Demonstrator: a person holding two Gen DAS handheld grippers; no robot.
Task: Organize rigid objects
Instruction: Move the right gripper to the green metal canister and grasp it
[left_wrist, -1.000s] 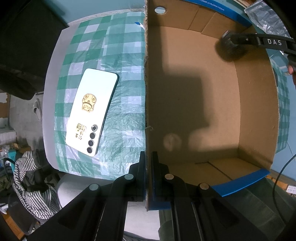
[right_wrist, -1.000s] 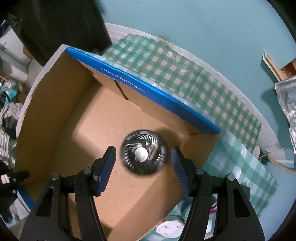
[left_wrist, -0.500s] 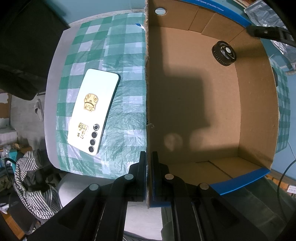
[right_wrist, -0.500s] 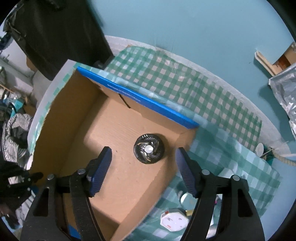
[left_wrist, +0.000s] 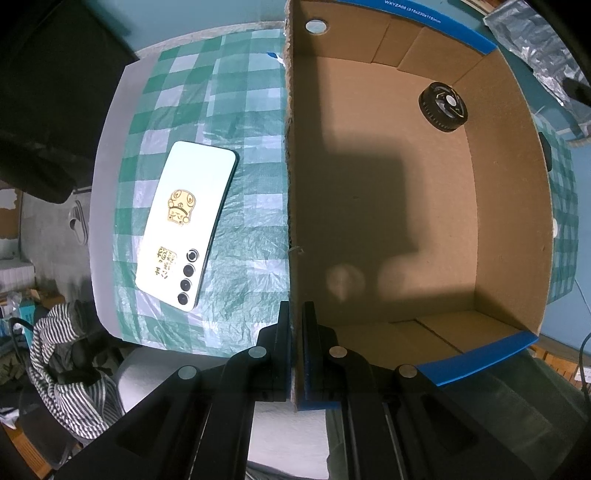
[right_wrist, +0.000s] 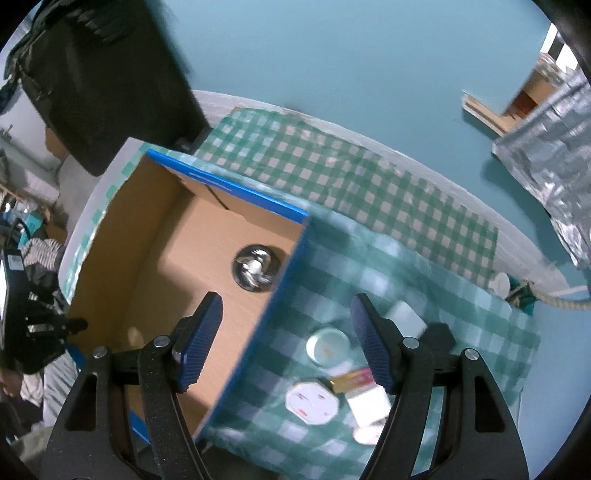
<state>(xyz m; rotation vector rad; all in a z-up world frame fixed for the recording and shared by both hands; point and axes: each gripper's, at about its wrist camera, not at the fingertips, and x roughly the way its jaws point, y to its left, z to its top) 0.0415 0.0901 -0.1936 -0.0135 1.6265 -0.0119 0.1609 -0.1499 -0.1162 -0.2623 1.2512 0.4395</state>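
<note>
One black fan (left_wrist: 443, 106) inside cardboard box (left_wrist: 509, 206) — nothing else.

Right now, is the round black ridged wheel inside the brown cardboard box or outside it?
Inside. The round black ridged wheel lies on the floor of the brown cardboard box, near a far corner, with no gripper touching it.

Motion blur smears the small items beside the open brown cardboard box (right_wrist: 155, 258): a white octagonal piece (right_wrist: 312, 401), a round pale lid (right_wrist: 327, 346), a pink-and-yellow pack (right_wrist: 356, 380). Its print can't be read.
</note>
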